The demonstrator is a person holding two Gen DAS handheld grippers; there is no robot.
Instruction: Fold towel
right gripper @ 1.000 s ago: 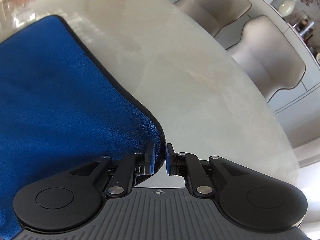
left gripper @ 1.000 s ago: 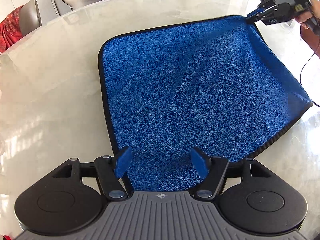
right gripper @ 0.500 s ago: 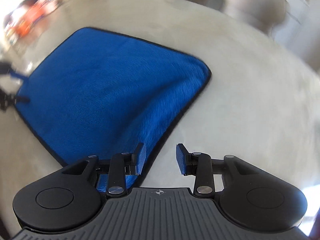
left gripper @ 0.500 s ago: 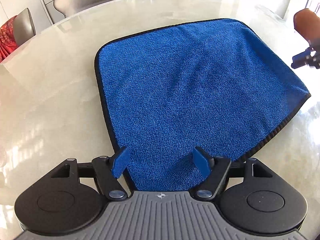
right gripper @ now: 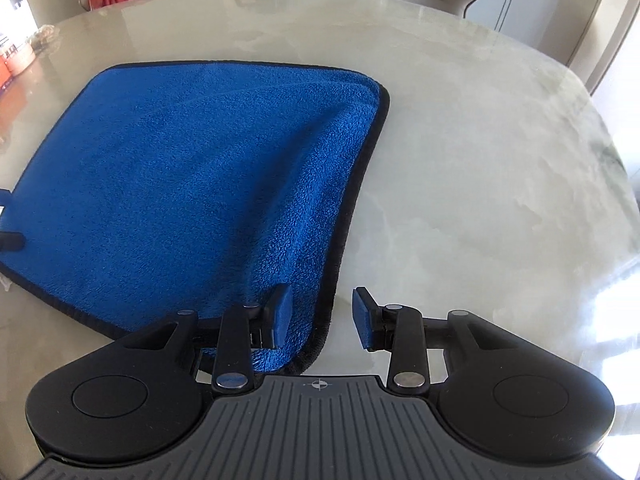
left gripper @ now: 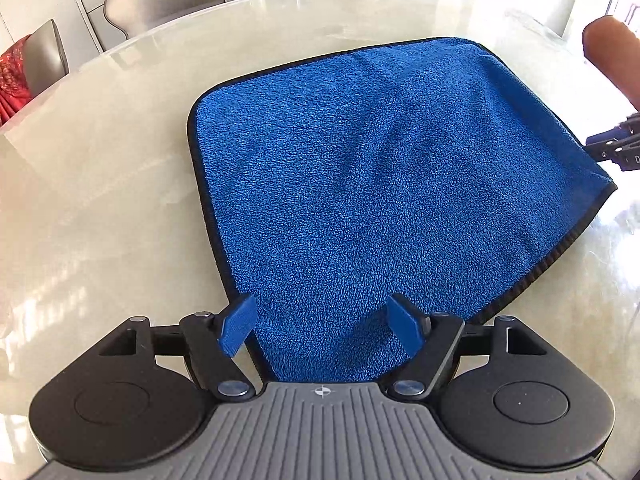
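Pale chairs [left gripper: 152, 4] are being shown around a glossy marble counter [left gripper: 100, 184], on which a blue towel [left gripper: 380, 184] with a dark hem is being carried, spread out in what looks like a single layer, with one soft ridge running up its right-hand side [right gripper: 320, 168].

A second ago the far right corner [left gripper: 486, 46] was being pinched by the right gripper [right gripper: 322, 314]; that corner is now being left lying on the counter, and the right gripper is being held with its fingers parted over the near right corner [right gripper: 308, 354], the hem passing between them. The left gripper [left gripper: 322, 330] has been kept where it was, its fingers spread wide above the near left corner, with nothing being squeezed.

By this reading, the far corner has been released and both near corners are now being lined up for a grasp, which would suit lifting the near edge over to the far one. Whether the cloth is being touched by either gripper's pads cannot be told. The ridge is likely to be carried into any fold unless it is smoothed out.
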